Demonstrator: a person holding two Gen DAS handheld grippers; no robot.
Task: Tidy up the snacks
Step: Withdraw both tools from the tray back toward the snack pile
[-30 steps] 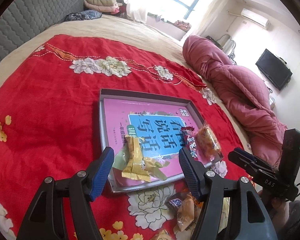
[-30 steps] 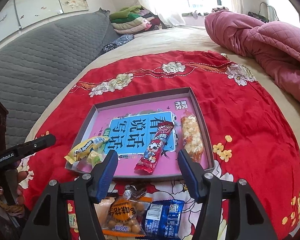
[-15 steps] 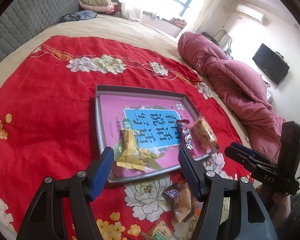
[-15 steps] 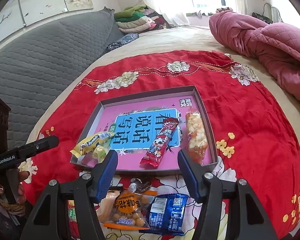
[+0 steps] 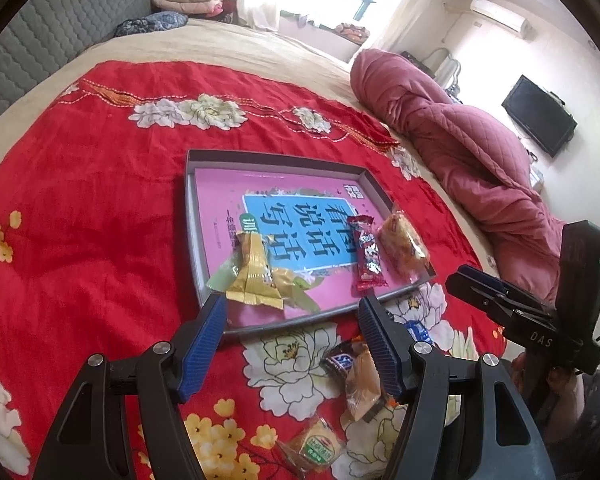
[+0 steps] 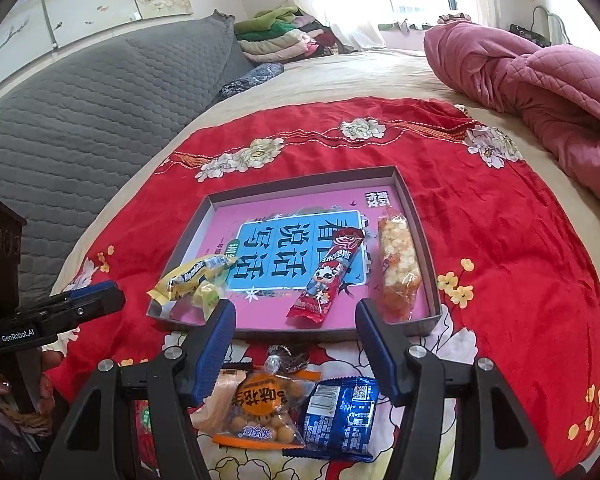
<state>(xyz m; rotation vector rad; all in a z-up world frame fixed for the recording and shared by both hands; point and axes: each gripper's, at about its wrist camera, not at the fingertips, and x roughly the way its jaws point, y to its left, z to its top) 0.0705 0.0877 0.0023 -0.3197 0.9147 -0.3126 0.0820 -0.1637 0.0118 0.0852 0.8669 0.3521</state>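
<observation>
Blanket [image 6: 500, 240] spread on the bed [image 6: 380, 76]. Shallow tray [image 6: 414, 216] lies at the blanket's middle. In the tray, right wrist view: two snack packets [image 6: 192, 278] at the near left corner, overhanging the rim; a long bar [image 6: 328, 276] in the middle, slanting; a bag of puffed pieces [image 6: 398, 264] along the right wall. Near of the tray, on the blanket: a peanut bag [image 6: 260, 412] left, a biscuit pack [image 6: 340, 416] just beside it on the right. Quilt [image 6: 540, 92] heaped far right; folded clothes [image 6: 276, 36] far, at the bed's head.

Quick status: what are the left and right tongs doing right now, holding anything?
Left tongs: open, nothing held, above the tray edge.
Right tongs: open, nothing held, above the loose snacks.
</observation>
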